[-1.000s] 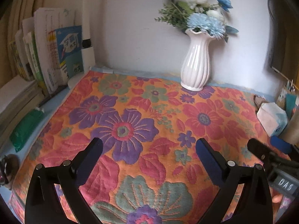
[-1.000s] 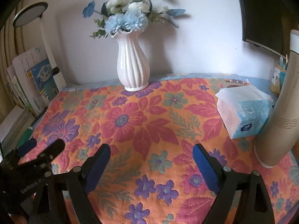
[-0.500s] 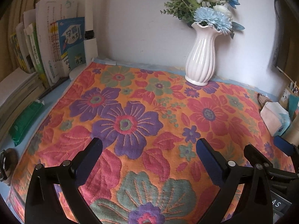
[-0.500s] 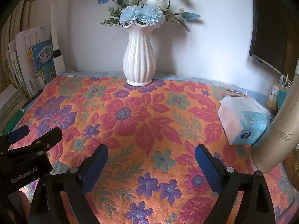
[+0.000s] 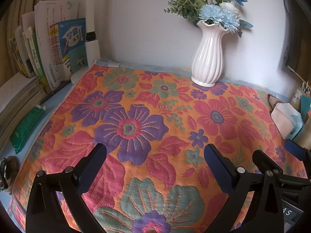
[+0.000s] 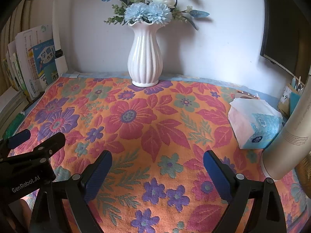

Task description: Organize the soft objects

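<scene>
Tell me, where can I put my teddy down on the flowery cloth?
The middle of the cloth is bare, between the vase, the books and the tissue pack. The right edge is crowded.

A broad stretch of floral cloth [image 6: 155, 128] lies bare in front of the white vase [image 6: 144, 58], which stands against the back wall. Left of the vase, upright books [image 5: 58, 50] and a green packet [image 5: 25, 130] line the cloth's edge. Right of the vase, a tissue pack [image 6: 254, 124] sits on the cloth, with a pale cylinder [image 6: 287, 136] just beyond it. Nothing stands between the vase and the near edge.
</scene>
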`<act>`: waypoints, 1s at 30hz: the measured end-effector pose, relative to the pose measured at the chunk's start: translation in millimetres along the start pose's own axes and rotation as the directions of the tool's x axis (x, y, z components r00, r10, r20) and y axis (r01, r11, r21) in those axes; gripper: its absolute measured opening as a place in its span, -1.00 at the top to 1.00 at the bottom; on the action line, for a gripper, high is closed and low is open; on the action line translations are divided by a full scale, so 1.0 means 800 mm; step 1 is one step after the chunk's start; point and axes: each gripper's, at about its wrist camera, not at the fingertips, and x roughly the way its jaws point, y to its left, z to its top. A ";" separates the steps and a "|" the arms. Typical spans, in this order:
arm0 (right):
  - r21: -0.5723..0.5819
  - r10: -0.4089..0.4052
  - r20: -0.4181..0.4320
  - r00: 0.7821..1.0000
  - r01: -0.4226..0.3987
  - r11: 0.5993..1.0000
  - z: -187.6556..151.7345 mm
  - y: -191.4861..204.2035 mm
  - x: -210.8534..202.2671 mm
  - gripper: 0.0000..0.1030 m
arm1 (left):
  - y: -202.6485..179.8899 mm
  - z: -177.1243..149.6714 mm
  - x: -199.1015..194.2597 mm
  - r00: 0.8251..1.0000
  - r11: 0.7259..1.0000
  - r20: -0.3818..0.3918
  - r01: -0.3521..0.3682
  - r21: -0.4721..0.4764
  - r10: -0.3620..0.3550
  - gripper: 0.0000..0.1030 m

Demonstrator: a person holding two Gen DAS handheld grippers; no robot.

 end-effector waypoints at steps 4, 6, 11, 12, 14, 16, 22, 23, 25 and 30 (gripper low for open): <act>-0.003 0.000 -0.002 1.000 0.000 1.000 0.000 0.000 0.000 -0.83 | 0.000 0.000 0.000 1.000 1.000 -0.002 0.001 0.000 -0.001 -0.95; -0.003 -0.001 -0.004 1.000 0.001 1.000 0.000 -0.001 0.000 -0.83 | 0.000 0.000 0.001 1.000 1.000 -0.004 0.002 0.000 -0.002 -0.95; -0.003 0.000 -0.005 1.000 0.000 1.000 0.000 0.000 0.001 -0.83 | -0.001 0.000 0.001 1.000 1.000 -0.005 0.000 -0.001 0.000 -0.95; -0.003 0.000 -0.006 1.000 0.000 1.000 -0.001 0.000 0.001 -0.83 | -0.001 0.000 0.001 1.000 1.000 -0.005 0.000 -0.001 0.000 -0.95; -0.003 0.000 -0.005 1.000 0.000 1.000 0.000 0.000 0.001 -0.83 | -0.001 0.000 0.002 1.000 1.000 -0.006 0.001 0.000 -0.001 -0.95; -0.003 0.000 -0.005 1.000 0.000 1.000 0.000 0.000 0.001 -0.83 | -0.001 0.001 0.002 1.000 1.000 -0.007 0.002 0.000 -0.002 -0.95; -0.003 0.000 -0.005 1.000 0.000 1.000 0.000 0.000 0.002 -0.83 | -0.001 0.001 0.002 1.000 1.000 -0.008 0.001 0.000 -0.001 -0.95; -0.003 0.000 -0.006 1.000 0.000 1.000 0.000 0.000 0.002 -0.83 | -0.001 0.000 0.003 1.000 1.000 -0.008 0.002 0.001 -0.002 -0.95; -0.003 0.000 -0.006 1.000 0.000 1.000 0.000 0.000 0.002 -0.83 | -0.001 0.001 0.003 1.000 1.000 -0.009 0.003 0.001 -0.003 -0.95; -0.003 0.001 -0.006 1.000 -0.001 1.000 0.000 -0.001 0.002 -0.83 | -0.001 0.001 0.003 1.000 1.000 -0.009 0.002 0.000 -0.002 -0.95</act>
